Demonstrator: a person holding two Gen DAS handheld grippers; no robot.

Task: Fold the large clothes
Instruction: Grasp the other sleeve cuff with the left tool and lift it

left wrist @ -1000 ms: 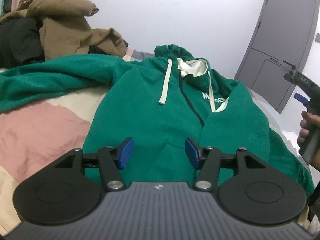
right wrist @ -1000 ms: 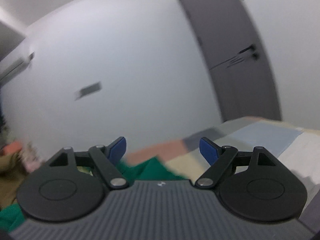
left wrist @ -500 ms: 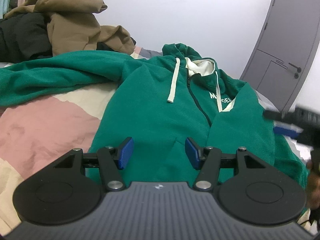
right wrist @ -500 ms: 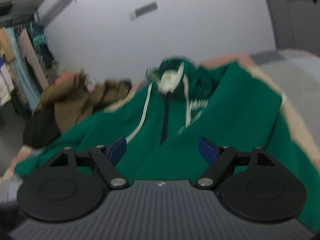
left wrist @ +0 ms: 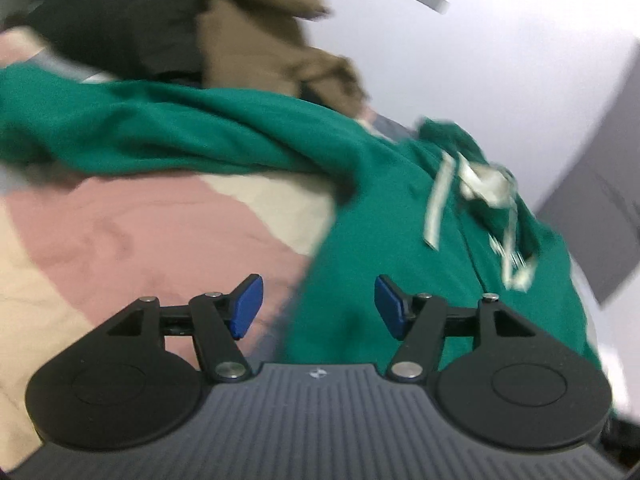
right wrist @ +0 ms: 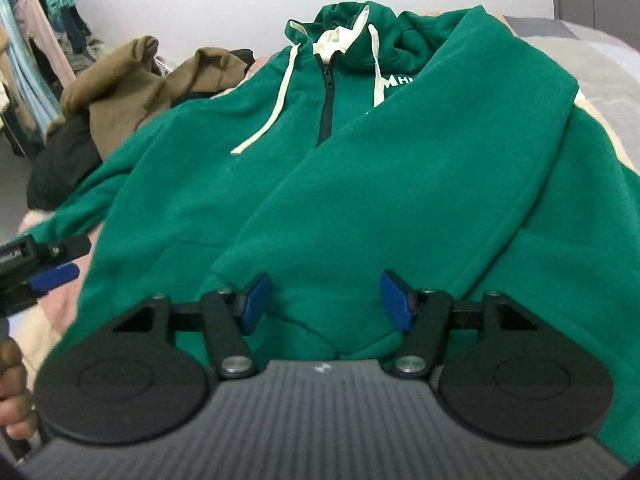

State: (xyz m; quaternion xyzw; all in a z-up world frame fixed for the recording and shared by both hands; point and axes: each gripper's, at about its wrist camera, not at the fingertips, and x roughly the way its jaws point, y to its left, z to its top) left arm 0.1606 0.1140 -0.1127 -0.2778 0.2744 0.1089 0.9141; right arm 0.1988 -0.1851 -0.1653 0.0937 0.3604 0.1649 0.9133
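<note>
A green zip hoodie with cream drawstrings lies face up on the bed. Its right sleeve is folded diagonally across the front. Its left sleeve stretches out sideways over the bedspread. My right gripper hovers over the lower front near that sleeve's cuff. Its jaws are closing, with fabric below them and nothing pinched. My left gripper is at the hoodie's left side edge, where green meets pink. Its jaws are opening and hold nothing. In the right wrist view, the left gripper shows at the left edge, held by a hand.
A pile of brown and black clothes lies beyond the spread sleeve. The bedspread has pink and cream patches. A grey door stands at the right. Hanging clothes are at the far left.
The right gripper tipped down from the wall onto the hoodie and its jaws narrowed. The left gripper slid left to the hoodie's side edge, rolled, and its jaws widened slightly.
</note>
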